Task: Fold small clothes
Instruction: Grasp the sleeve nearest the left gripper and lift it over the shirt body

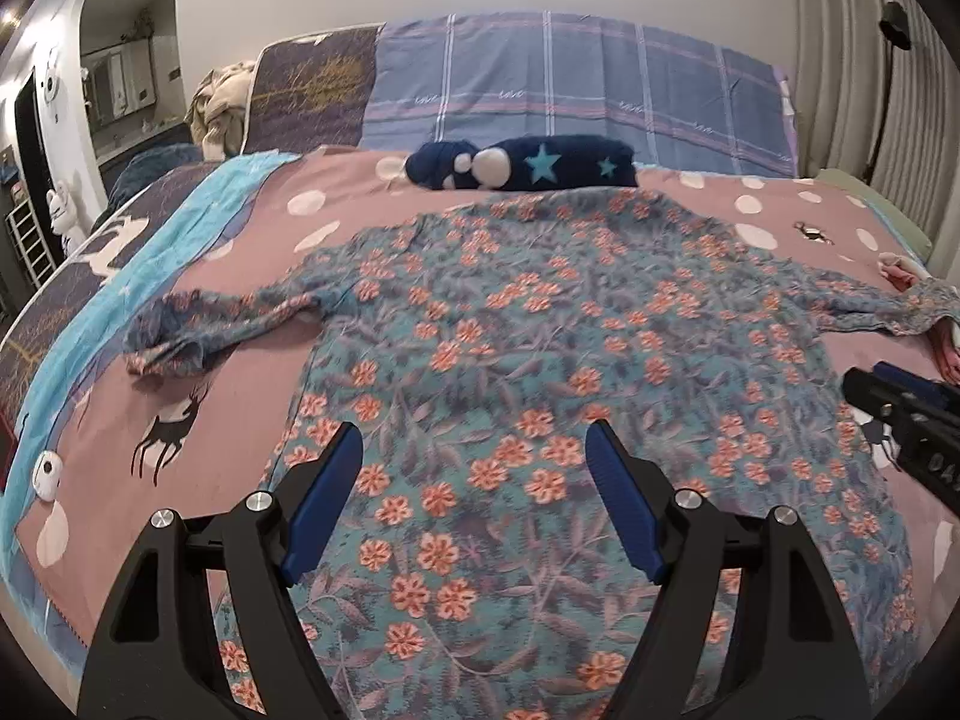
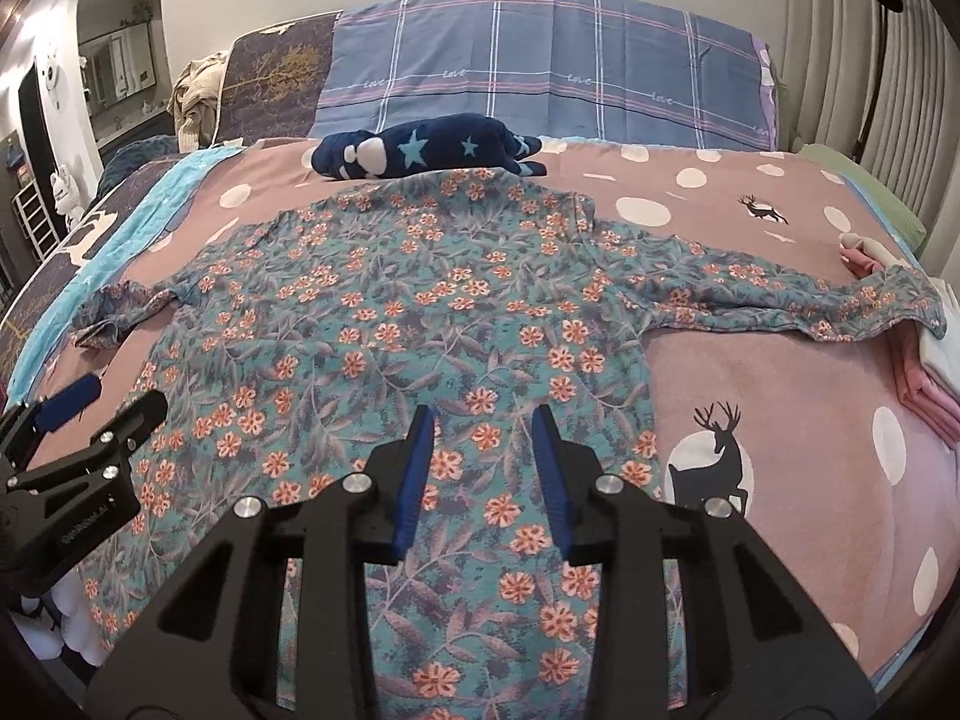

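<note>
1. At the bottom of the left wrist view, the left gripper (image 1: 474,447) stands wide open, with nothing between its blue pads (image 1: 324,501); it hovers over the lower part of the floral shirt (image 1: 540,372).
2. At the bottom of the right wrist view, the right gripper (image 2: 483,438) has its jaws narrower but still apart. No cloth is between them, so it holds nothing. The shirt lies under it.
3. Each gripper shows also in the other view: the right one at the right edge of the left wrist view, the left one at the lower left of the right wrist view.
4. The floral shirt, teal with orange flowers, lies spread flat on the pink bedspread (image 2: 810,420) in the middle of both frames. Both sleeves stretch out to the sides. The left sleeve (image 1: 204,324) looks a little crumpled at its end.
5. At the right edge of the right wrist view, the end of the right sleeve (image 2: 840,300) rests on a pile of pink and white cloths (image 2: 924,384); how many pieces are there I cannot tell.
6. Just beyond the top edge of the shirt lies a dark blue plush item with stars (image 2: 420,147), in the upper middle.
7. Farther back, a blue plaid sheet (image 2: 540,54) covers the head of the bed.
</note>
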Tool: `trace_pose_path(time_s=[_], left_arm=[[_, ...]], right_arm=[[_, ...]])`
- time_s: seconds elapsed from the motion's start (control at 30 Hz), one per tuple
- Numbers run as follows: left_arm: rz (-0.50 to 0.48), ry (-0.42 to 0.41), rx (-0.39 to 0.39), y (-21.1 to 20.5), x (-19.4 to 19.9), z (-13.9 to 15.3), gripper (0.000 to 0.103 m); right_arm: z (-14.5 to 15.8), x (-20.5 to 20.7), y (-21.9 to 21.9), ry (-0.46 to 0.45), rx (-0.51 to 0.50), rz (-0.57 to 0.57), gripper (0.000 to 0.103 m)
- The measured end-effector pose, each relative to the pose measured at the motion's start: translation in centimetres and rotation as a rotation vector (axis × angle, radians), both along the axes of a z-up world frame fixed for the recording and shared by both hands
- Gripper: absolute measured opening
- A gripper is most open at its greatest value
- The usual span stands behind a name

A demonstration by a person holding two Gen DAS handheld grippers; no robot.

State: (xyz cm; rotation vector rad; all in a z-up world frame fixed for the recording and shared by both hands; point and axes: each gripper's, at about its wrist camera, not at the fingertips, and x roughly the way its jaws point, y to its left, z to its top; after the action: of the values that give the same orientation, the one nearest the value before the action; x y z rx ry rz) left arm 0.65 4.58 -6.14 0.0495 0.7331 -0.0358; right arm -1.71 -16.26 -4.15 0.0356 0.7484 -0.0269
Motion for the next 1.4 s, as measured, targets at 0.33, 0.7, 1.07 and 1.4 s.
trace_pose_path(time_s=[0.33, 0.7, 1.07, 1.4], left_arm=[[0.141, 0.046, -0.014, 6.0, 1.5, -1.2, 0.056], [0.534, 0.080, -0.236, 22.7, 6.7, -1.9, 0.077], [0.483, 0.095, -0.401, 27.1, 13.9, -0.3, 0.002], [-0.087, 0.032, -0.277, 9.8, 19.1, 11.5, 0.003]], right_arm=[[-1.1, 0.8, 0.4, 0.035, 0.017, 0.041, 0.038], [-2.4, 2.0, -0.1, 0.082, 0.011, 0.017, 0.044], [-2.3, 3.2, 0.6, 0.062, -0.071, 0.066, 0.051], [-0.5, 5.6, 3.2, 0.007, -0.057, 0.294, 0.056]])
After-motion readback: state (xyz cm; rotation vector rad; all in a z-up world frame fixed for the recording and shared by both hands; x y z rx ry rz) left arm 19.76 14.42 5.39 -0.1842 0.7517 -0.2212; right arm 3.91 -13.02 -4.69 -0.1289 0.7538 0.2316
